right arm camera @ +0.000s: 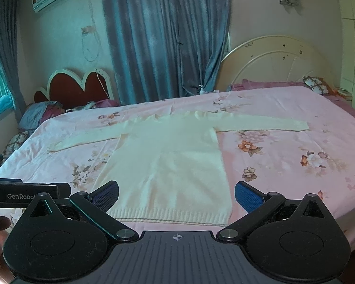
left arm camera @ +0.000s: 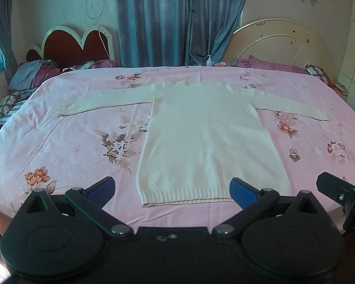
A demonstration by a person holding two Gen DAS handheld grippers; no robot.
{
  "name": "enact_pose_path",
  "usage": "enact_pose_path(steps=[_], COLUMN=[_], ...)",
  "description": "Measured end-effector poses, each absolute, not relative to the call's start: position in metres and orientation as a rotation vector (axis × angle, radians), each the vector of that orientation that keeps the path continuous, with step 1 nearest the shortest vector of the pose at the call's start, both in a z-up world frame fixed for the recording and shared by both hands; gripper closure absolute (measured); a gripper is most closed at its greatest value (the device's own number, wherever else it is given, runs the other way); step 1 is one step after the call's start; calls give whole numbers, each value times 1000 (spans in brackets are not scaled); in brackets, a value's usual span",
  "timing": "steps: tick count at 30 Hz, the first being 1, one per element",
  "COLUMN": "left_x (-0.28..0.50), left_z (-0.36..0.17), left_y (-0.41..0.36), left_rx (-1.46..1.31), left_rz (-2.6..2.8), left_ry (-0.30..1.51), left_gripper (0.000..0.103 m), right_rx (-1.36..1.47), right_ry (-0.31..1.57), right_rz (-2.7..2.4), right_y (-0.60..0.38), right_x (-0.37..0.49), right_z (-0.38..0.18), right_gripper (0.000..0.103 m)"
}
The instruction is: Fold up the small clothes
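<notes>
A cream knitted sweater [left arm camera: 208,137] lies flat on the pink floral bedsheet [left arm camera: 71,142], both sleeves spread out sideways, ribbed hem toward me. It also shows in the right wrist view [right arm camera: 170,165]. My left gripper [left arm camera: 172,189] is open and empty, hovering just in front of the hem. My right gripper [right arm camera: 176,197] is open and empty, also near the hem, toward its right corner. The right gripper shows at the right edge of the left wrist view [left arm camera: 343,189]; the left gripper's body shows at the left of the right wrist view [right arm camera: 23,193].
The bed's near edge [left arm camera: 224,222] runs just below the hem. Pillows [left arm camera: 30,73] and a red headboard [left arm camera: 75,47] stand at the far left, a cream headboard [left arm camera: 279,45] at the far right. Blue curtains [left arm camera: 172,19] hang behind. A small bottle [left arm camera: 209,60] stands at the far edge.
</notes>
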State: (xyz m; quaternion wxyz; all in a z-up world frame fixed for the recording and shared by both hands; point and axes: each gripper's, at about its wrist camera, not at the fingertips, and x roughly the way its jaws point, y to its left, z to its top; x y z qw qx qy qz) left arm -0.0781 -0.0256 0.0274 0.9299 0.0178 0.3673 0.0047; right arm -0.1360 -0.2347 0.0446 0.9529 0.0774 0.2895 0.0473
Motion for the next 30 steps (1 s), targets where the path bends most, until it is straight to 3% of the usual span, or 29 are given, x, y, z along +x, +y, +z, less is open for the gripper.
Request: enact_pose_path(steps=[30], left_x=[-75], left_z=[31], left_y=[-35], left_rx=[48], left_rz=[17], left_ry=[745], left_gripper=[1], right_rx=[163], right_ry=[578], right_rz=[84], right_y=[-249], right_x=[-134], right_z=[43], right_gripper=[0])
